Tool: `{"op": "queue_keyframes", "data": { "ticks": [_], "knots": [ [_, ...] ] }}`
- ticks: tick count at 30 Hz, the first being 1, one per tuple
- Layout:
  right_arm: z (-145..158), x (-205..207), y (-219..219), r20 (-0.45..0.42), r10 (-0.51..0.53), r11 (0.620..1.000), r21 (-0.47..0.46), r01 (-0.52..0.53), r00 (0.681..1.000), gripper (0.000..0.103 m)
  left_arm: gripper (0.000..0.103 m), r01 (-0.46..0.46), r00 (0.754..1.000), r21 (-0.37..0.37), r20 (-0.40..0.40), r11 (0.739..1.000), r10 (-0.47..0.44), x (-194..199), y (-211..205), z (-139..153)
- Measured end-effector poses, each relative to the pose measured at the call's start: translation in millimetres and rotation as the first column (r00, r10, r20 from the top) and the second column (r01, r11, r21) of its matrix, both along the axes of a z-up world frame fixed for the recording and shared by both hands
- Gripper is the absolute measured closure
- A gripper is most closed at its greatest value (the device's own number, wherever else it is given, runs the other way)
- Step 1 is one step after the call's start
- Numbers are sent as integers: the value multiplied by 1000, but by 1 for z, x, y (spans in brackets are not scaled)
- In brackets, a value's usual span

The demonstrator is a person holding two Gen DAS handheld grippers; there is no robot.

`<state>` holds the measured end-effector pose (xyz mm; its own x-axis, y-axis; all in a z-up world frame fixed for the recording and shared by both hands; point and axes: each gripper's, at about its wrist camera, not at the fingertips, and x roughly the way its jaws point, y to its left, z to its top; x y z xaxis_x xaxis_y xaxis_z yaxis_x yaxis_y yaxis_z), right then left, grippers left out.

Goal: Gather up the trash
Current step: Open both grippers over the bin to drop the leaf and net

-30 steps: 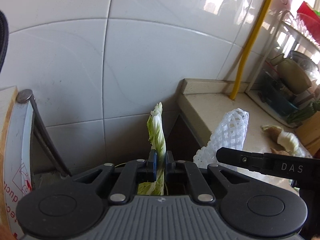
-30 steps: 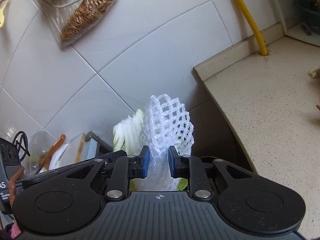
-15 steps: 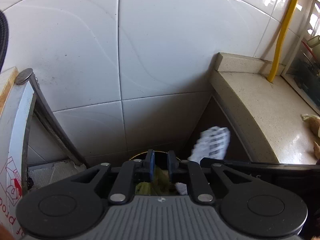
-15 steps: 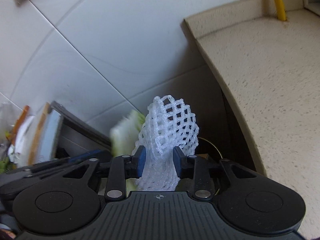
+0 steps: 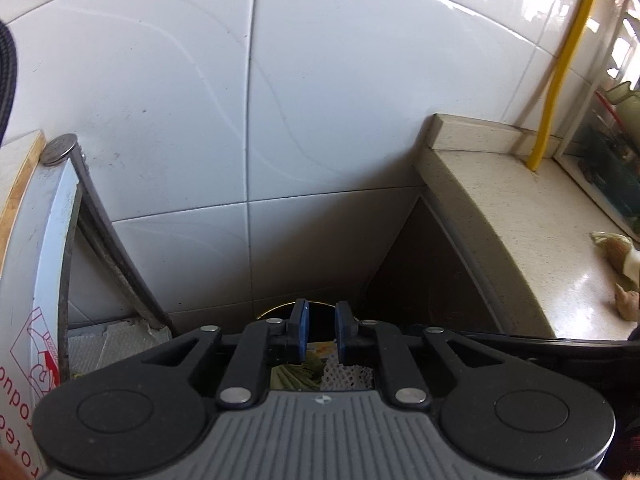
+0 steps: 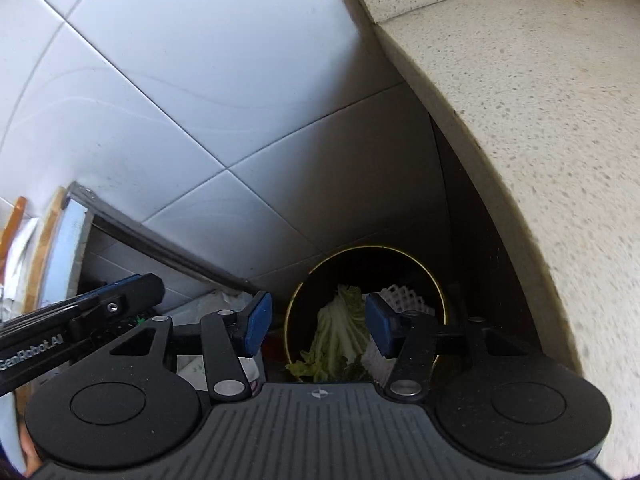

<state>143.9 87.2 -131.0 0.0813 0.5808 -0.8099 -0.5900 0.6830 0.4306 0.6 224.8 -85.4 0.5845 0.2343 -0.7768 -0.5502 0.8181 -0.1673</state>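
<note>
Tiled corner: cabbage leaf [image 6: 340,332], foam net [image 6: 400,300] inside bin [image 6: 436,284].

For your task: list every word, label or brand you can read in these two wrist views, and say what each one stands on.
"GenRobot.AI": white lettering on the side of the left gripper, seen in the right wrist view.
Red lettering, cut off and sideways, on the white board at the left edge: only fragments show, not readable.
Nothing else carries text.

The left gripper [image 5: 320,330] points down at a dark bin [image 5: 316,308] near the tiled wall [image 5: 248,100], its jaws slightly apart and empty. Below the tips lie a cabbage leaf [image 5: 294,376] and white foam net [image 5: 346,374].
</note>
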Motion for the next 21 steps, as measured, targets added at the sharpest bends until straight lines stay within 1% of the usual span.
{"op": "queue_keyframes", "data": {
  "ticks": [3,5,7,12,14,18,21],
  "knots": [
    [12,-2,-11,13,-11,1000,17,11,1000,42,90,21,1000,-10,6,1000,-21,-1,-4,0],
    [19,-3,-20,21,-27,999,32,27,999,39,89,41,999,-19,4,999,-41,0,-8,0],
    [25,-3,-32,16,-48,998,49,47,999,39,89,61,998,-22,7,998,-61,1,-13,2],
    [32,-9,-50,18,-97,993,66,95,995,39,88,113,993,-3,27,994,-113,4,-25,13],
    [36,-10,-56,28,-114,991,72,112,993,39,84,132,990,11,37,991,-133,5,-30,18],
    [47,-15,-70,46,-160,983,94,155,986,39,82,173,984,21,45,985,-174,9,-37,25],
    [54,-18,-81,60,-197,976,104,190,979,36,81,208,976,32,51,978,-210,11,-44,30]
  ]
}}
